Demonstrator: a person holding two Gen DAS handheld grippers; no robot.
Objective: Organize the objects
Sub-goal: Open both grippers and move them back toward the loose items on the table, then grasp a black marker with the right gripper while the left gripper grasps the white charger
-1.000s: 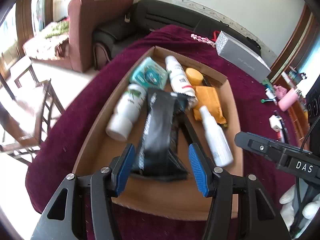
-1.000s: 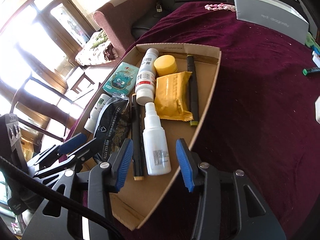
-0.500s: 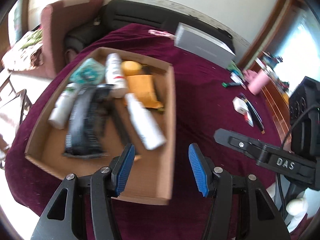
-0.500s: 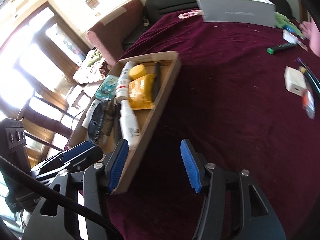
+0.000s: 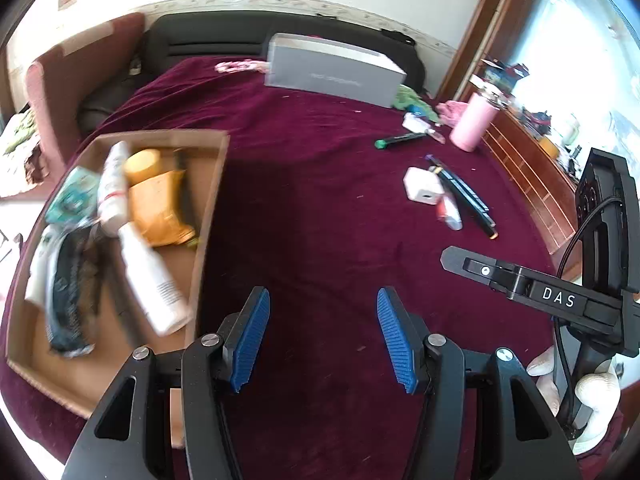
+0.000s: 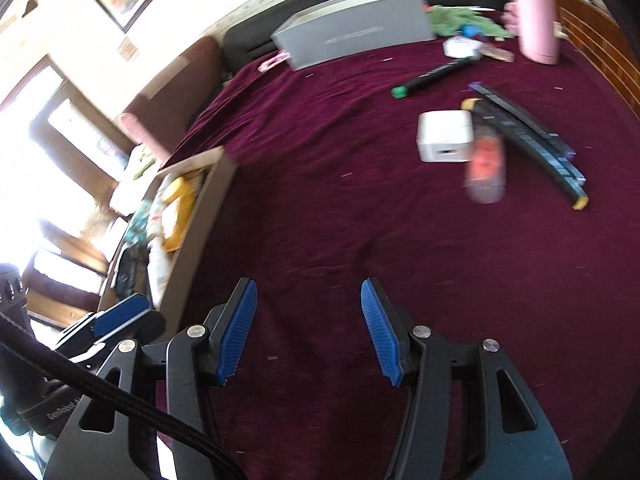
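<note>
A shallow cardboard tray [image 5: 212,200] lies at the left on the maroon cloth, holding a white spray bottle [image 5: 150,276], a yellow packet [image 5: 158,208], a black pouch [image 5: 70,300] and other items. Loose on the cloth to the right lie a white adapter block [image 6: 444,136], a small red-labelled tube [image 6: 486,168], dark pens [image 6: 532,136] and a green-capped marker [image 6: 432,74]. My left gripper [image 5: 324,336] is open and empty over bare cloth beside the tray. My right gripper [image 6: 308,330] is open and empty, well short of the adapter.
A grey box [image 5: 332,72] stands at the back, with a pink tumbler [image 6: 536,20] and small clutter near it. A wooden cabinet [image 5: 528,172] lines the right side. A sofa and armchair stand behind the table. The tray also shows at the left of the right wrist view [image 6: 208,220].
Both grippers have swung right, away from the tray and toward the loose items on the cloth. Both stayed open and empty. The tray's contents have not moved.
</note>
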